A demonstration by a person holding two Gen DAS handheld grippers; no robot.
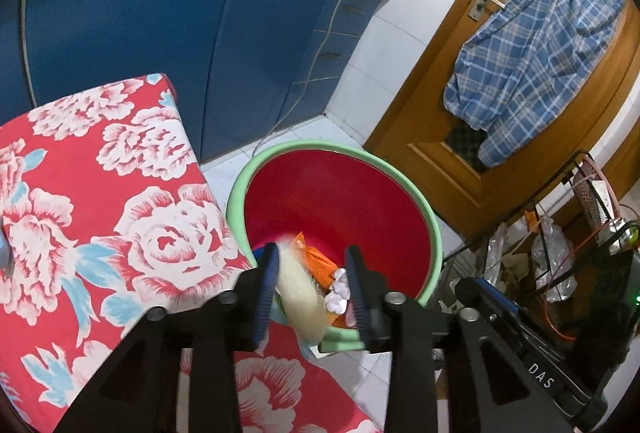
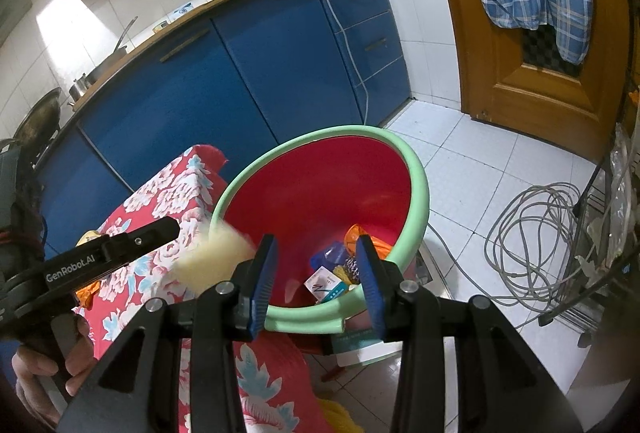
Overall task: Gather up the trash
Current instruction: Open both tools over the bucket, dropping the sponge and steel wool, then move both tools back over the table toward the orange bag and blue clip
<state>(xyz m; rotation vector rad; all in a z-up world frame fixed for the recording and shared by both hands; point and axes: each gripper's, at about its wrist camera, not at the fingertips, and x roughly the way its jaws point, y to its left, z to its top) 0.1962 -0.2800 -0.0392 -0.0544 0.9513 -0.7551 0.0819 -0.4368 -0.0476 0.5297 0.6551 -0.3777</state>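
Observation:
A red bin with a green rim (image 1: 332, 147) (image 2: 320, 137) stands on the floor beside a table under a red floral cloth (image 1: 120, 193) (image 2: 172, 201). Inside lie an orange wrapper (image 1: 316, 261), a blue packet (image 2: 330, 253) and a white carton (image 2: 326, 283). My left gripper (image 1: 313, 249) (image 2: 168, 227) is open over the bin's near rim. A pale yellow, blurred lump (image 1: 298, 293) (image 2: 216, 257) sits loose against its left pad, with a gap to the right pad. My right gripper (image 2: 316, 239) is open above the near rim, with nothing between its fingers.
Blue cabinets (image 2: 240, 81) run behind the table and the bin. A wooden door (image 2: 500, 53) with a plaid shirt hung on it is at the right. A grey cable coil (image 2: 536, 233) lies on the tiled floor beside a wire rack (image 1: 560, 253). A hand (image 2: 36, 365) holds the left gripper.

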